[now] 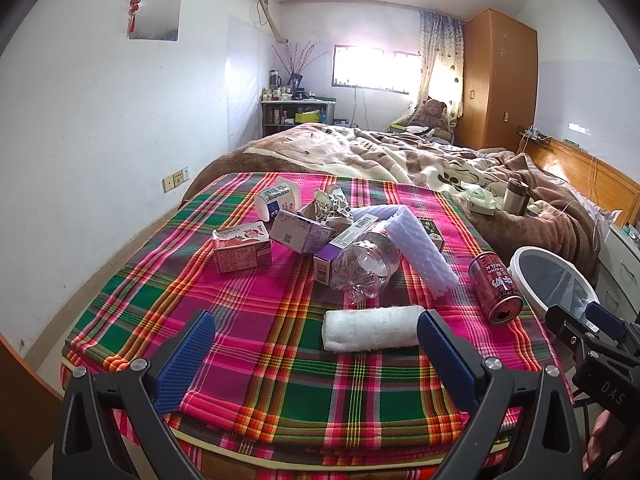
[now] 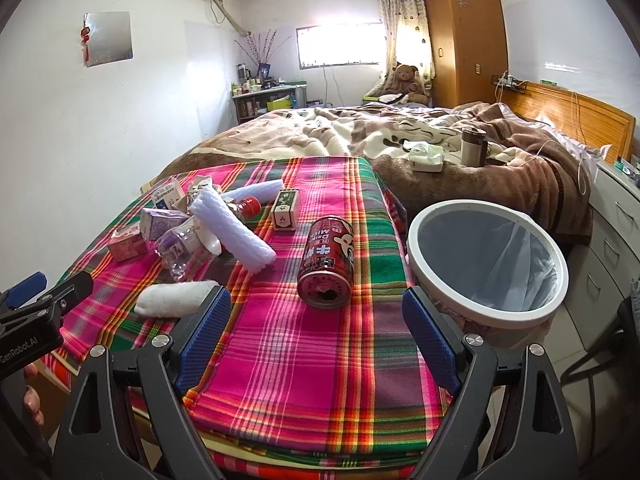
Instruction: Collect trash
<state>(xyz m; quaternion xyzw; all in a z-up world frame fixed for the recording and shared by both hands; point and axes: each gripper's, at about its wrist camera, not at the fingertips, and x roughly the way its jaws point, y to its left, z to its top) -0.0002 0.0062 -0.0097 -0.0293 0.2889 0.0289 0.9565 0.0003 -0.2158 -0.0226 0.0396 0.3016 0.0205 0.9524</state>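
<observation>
Trash lies on a plaid cloth (image 1: 280, 360) (image 2: 320, 360): a red drink can (image 1: 496, 288) (image 2: 328, 260) on its side, a white rolled wad (image 1: 372, 328) (image 2: 176, 298), a white foam roll (image 1: 420, 248) (image 2: 232, 232), a clear plastic bottle (image 1: 364, 268) (image 2: 184, 252) and several small cartons (image 1: 240, 250) (image 2: 160, 224). A white-rimmed bin (image 2: 488, 256) (image 1: 552, 276) with a clear liner stands right of the cloth. My left gripper (image 1: 316, 344) is open, just short of the wad. My right gripper (image 2: 316, 320) is open, just short of the can.
A bed with a brown and cream blanket (image 1: 360, 152) (image 2: 340, 128) lies behind the cloth, with a tissue pack (image 2: 426, 158) and a flask (image 2: 474, 146) on it. A wooden wardrobe (image 2: 464, 32) stands at the back. White drawers (image 2: 616, 224) are at the far right.
</observation>
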